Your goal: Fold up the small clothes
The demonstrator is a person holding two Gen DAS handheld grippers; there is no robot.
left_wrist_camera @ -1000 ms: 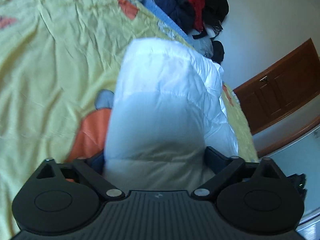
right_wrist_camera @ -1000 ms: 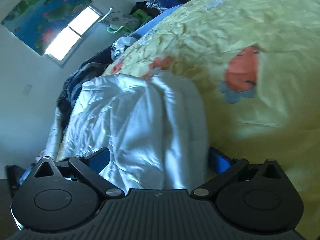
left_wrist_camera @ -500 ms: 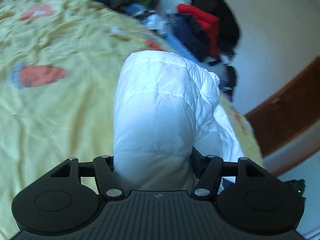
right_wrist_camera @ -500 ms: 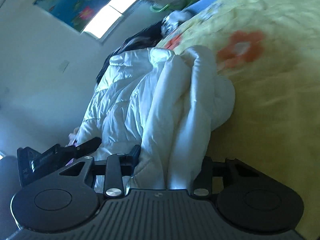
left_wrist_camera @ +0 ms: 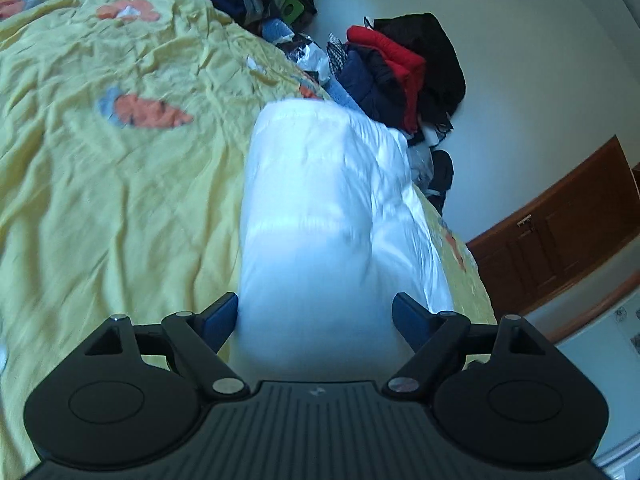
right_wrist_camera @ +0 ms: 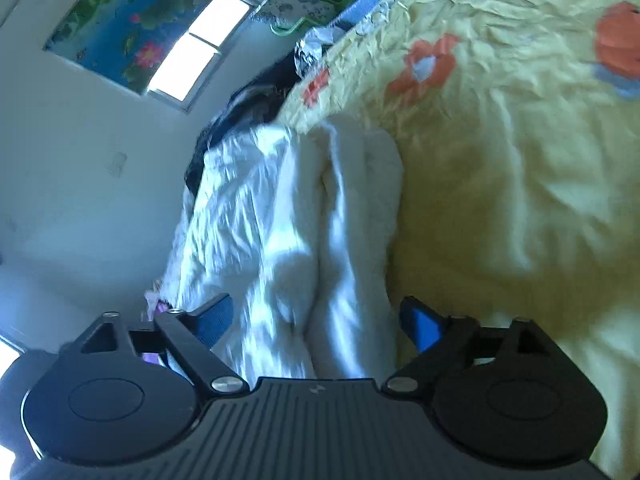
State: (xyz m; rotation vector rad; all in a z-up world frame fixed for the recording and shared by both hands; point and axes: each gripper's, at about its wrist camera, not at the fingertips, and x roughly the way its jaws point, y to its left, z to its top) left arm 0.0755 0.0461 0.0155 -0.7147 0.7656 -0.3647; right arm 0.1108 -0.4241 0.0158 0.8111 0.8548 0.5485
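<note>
A white puffy jacket (left_wrist_camera: 320,200) lies folded on the yellow bedsheet (left_wrist_camera: 100,200), near the bed's edge. My left gripper (left_wrist_camera: 316,316) is open, its blue pads (left_wrist_camera: 218,316) standing apart on either side of the jacket's near end. In the right wrist view the same jacket (right_wrist_camera: 304,220) shows as bunched white folds. My right gripper (right_wrist_camera: 316,320) is open too, its pads (right_wrist_camera: 420,322) spread wide around the near end of the jacket. Whether the pads still touch the fabric I cannot tell.
A pile of dark, red and blue clothes (left_wrist_camera: 400,64) sits at the far end of the bed. A wooden cabinet (left_wrist_camera: 560,232) stands to the right by the wall. A window (right_wrist_camera: 196,44) and a flower picture (right_wrist_camera: 128,16) are on the wall.
Both grippers have opened again after closing on the jacket half a second ago. The jacket has dropped from lifted back onto the sheet.
</note>
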